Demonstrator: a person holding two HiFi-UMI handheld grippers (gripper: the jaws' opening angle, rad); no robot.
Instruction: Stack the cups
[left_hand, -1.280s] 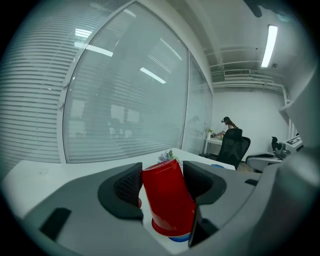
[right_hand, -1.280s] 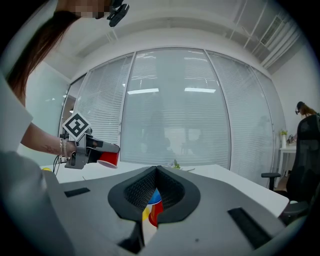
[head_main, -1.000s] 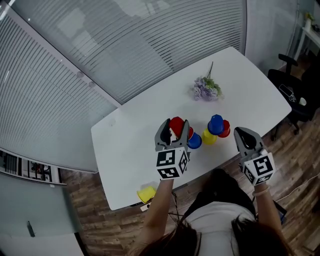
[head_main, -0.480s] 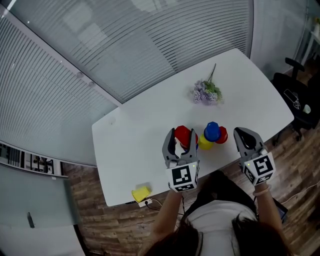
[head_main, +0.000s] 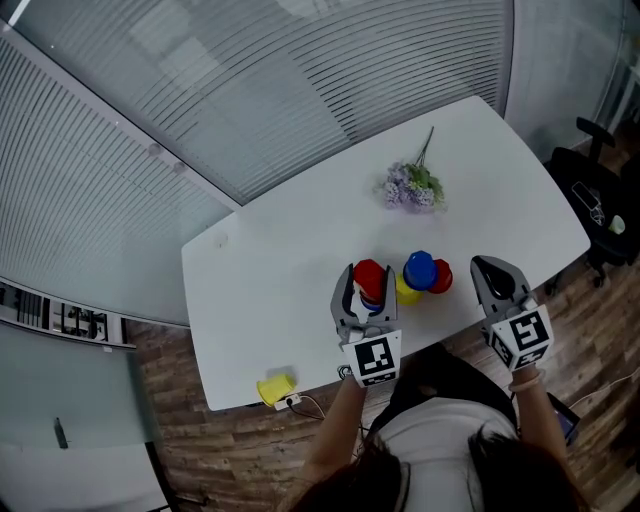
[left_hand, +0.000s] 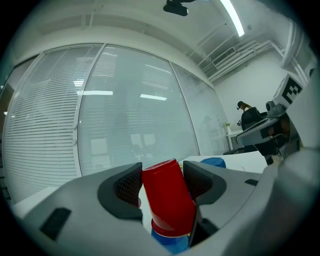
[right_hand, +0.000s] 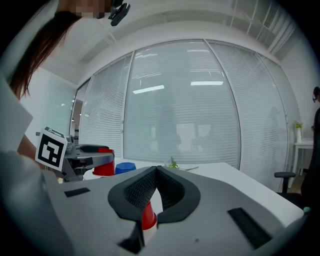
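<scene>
On the white tabletop (head_main: 290, 240), the step in hand looks like seating an upturned cup on another near the middle of the near edge. To do it well, the left gripper (head_main: 366, 275) should square up first: the red cup (left_hand: 167, 200) it grips leans to one side over the blue base cup (left_hand: 169, 243), so leveling the wrist before lowering would likely let the rim slide down evenly instead of catching. Its jaws stand wide, pads pressed on either side of the cup's closed end; they should spread only once the cup sits flat. The right gripper (head_main: 492, 265) hangs closed and empty off the near edge, well placed to steady the base if it skids.

The red cup is glossy plastic, tapered, mouth down, its rim just overlapping the blue one. Just beside them toward the right stand a yellow cup (head_main: 406, 292), a second blue cup (head_main: 420, 268) and a second red cup (head_main: 442, 277), huddled together.
</scene>
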